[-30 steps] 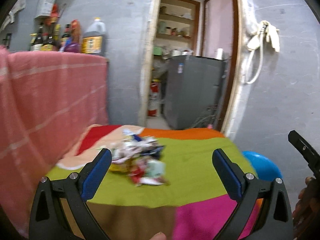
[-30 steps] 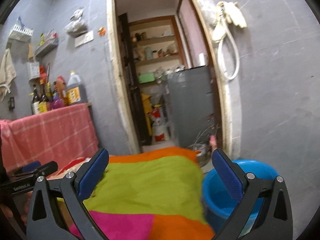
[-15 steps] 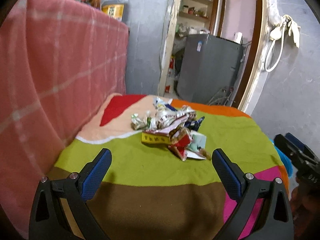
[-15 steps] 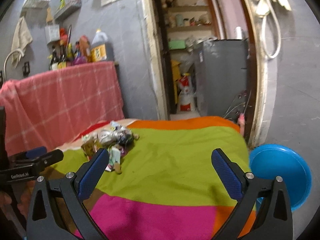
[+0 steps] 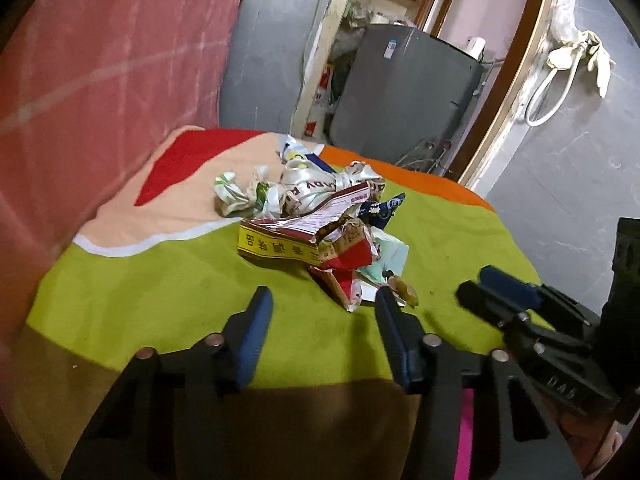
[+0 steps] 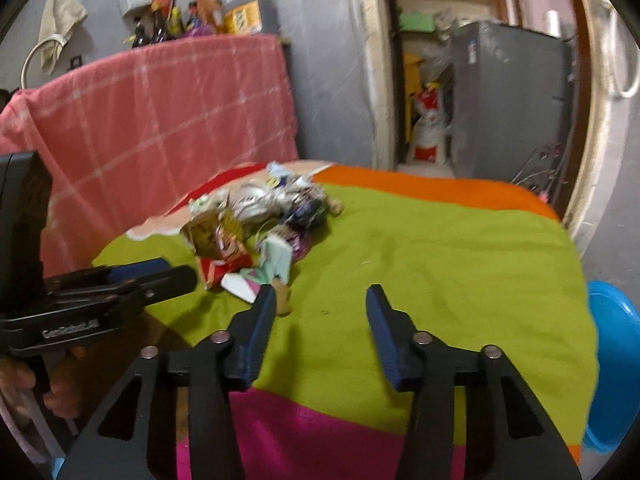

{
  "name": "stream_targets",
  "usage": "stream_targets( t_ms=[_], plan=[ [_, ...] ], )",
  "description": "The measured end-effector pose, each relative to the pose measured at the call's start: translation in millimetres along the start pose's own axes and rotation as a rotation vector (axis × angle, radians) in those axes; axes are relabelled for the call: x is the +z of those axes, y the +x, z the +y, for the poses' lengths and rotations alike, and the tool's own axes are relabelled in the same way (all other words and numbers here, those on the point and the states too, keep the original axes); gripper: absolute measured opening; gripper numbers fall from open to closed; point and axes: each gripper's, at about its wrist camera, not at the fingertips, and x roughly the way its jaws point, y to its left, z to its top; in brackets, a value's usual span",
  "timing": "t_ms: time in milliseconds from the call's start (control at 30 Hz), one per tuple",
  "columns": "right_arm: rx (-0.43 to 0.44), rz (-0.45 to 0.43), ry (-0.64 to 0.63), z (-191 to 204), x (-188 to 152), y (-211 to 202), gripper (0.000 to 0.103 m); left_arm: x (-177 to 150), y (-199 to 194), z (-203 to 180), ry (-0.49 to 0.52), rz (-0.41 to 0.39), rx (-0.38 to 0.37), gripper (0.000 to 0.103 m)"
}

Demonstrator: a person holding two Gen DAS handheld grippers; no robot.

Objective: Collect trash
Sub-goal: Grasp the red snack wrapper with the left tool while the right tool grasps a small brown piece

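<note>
A heap of crumpled wrappers and torn packets lies on a table under a patchwork cloth; the right wrist view has the same heap. My left gripper hovers just short of the heap's near edge, jaws closing, nothing between the blue pads. My right gripper hangs over the green cloth to the right of the heap, jaws closing on empty air. Each gripper shows in the other's view: the right gripper at the right, the left gripper at the left.
A pink checked cloth drapes a counter along the table's left side, with bottles on top. A blue basin sits on the floor off the table's right edge. Behind is a doorway with a grey cabinet.
Both grippers have dropped and tilted down toward the table and moved closer to the heap. Both pairs of jaws have narrowed from wide apart to about half.
</note>
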Motion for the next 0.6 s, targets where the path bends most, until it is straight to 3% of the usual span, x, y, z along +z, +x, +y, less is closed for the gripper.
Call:
stream_targets(
  t_ms=[500, 600],
  plan=[
    [0.086, 0.148, -0.025, 11, 6, 41, 0.016, 9, 17, 11, -0.055, 0.069, -0.06, 0.005],
    [0.102, 0.157, -0.024, 11, 6, 42, 0.011, 9, 13, 11, -0.062, 0.07, -0.064, 0.002]
  ],
)
